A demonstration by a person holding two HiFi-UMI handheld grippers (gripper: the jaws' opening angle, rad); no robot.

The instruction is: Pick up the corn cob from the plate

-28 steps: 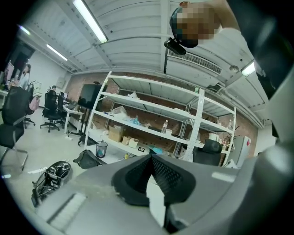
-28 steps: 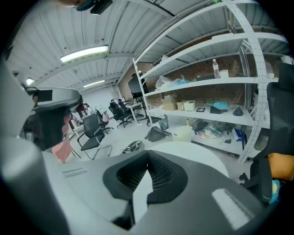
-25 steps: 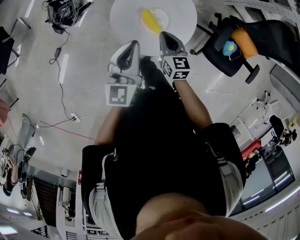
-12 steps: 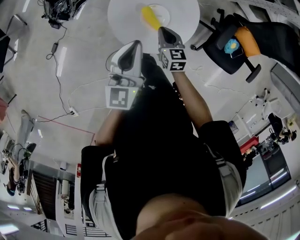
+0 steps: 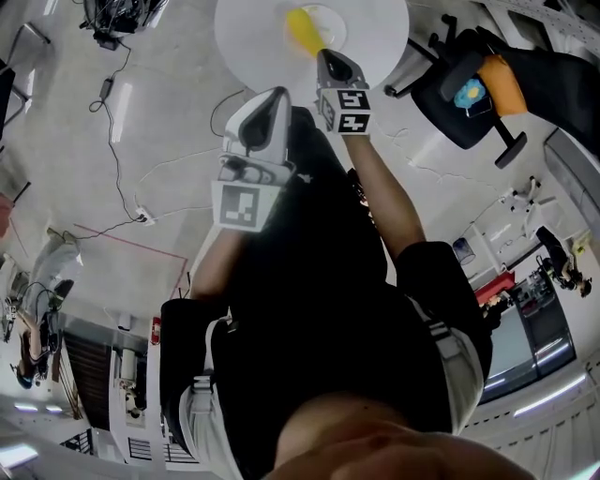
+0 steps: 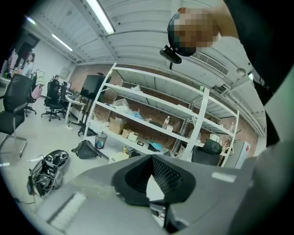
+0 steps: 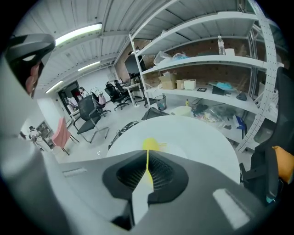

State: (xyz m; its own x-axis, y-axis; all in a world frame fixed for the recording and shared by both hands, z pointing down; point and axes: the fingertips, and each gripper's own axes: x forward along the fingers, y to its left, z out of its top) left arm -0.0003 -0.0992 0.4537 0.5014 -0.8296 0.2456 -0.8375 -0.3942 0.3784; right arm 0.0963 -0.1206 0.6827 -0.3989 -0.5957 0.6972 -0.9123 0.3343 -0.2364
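Head view: R gripper at table edge

1 corn cob [image 5: 302,30] on 1 plate [image 5: 332,21], 1 round table [image 5: 375,42]. My right gripper [image 5: 324,58], jaws nearly together, empty, sits over near rim, just short of cob. My left gripper [image 5: 274,94], closed, empty, off table. 1 chair [image 5: 459,94] right of table; floor [image 5: 169,112] to left.
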